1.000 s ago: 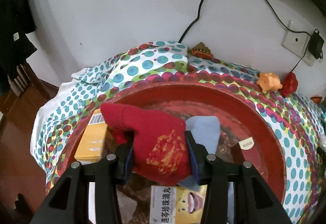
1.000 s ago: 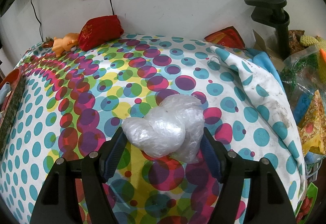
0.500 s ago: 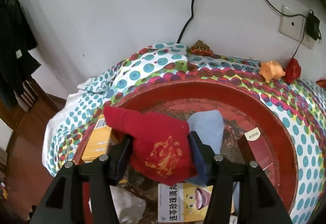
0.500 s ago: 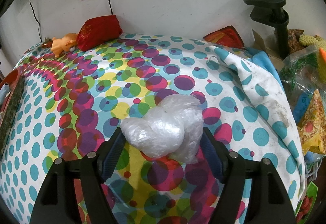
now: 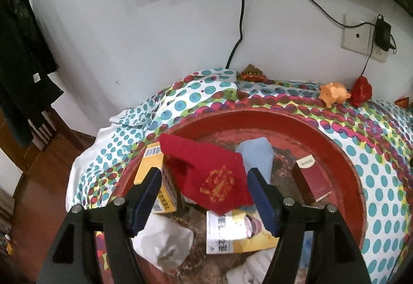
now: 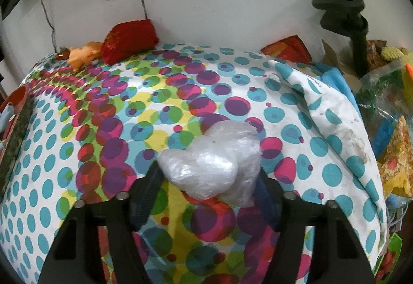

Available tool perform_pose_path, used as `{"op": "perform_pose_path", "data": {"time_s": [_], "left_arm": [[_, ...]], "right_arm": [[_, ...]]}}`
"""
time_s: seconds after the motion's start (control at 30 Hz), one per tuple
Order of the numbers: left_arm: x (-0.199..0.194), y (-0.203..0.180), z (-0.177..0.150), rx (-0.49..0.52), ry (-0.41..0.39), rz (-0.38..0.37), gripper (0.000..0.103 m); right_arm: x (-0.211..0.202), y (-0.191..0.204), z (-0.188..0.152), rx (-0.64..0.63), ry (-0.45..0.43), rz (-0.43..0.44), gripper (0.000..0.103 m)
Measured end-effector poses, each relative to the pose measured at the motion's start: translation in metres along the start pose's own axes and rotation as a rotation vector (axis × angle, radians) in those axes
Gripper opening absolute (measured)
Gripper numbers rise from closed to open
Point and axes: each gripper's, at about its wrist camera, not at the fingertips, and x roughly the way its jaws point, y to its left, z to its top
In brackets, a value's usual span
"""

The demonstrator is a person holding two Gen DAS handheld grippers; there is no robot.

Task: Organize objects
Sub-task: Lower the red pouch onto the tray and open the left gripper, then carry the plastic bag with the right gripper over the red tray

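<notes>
Dropping red pouch [image 5: 211, 175] into red tray [image 5: 343, 155] among boxes: left gripper [image 5: 204, 188] jaws just opened, clear of it. Closing right gripper [image 6: 209, 180] on plastic bag [image 6: 211, 160], pads touching; next, carry trayward.

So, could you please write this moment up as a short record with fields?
surface: polka-dot cloth
container: round red tray
tray contents: red pouch, yellow box, dark red box, blue cloth
left gripper: fingers just opening, clear of the pouch
right gripper: fingers just closing, pressing the clear plastic bag
by the wall: orange toy
</notes>
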Motion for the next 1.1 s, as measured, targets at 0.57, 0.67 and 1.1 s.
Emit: {"op": "perform_pose_path", "data": {"time_s": [0.57, 0.67, 1.1], "left_arm": [[-0.032, 0.002, -0.039, -0.002, -0.017, -0.021, 0.071], [-0.038, 0.002, -0.046, 0.002, -0.016, -0.037, 0.071], [-0.060, 0.023, -0.064, -0.076, -0.006, -0.081, 0.071]], "right_arm": [[-0.022, 0.000, -0.026, 0.003, -0.006, 0.030, 0.039], [-0.037, 0.005, -0.031, -0.002, -0.010, 0.048, 0.039], [-0.096, 0.189, 0.001, -0.211, -0.051, 0.273, 0.039]]}}
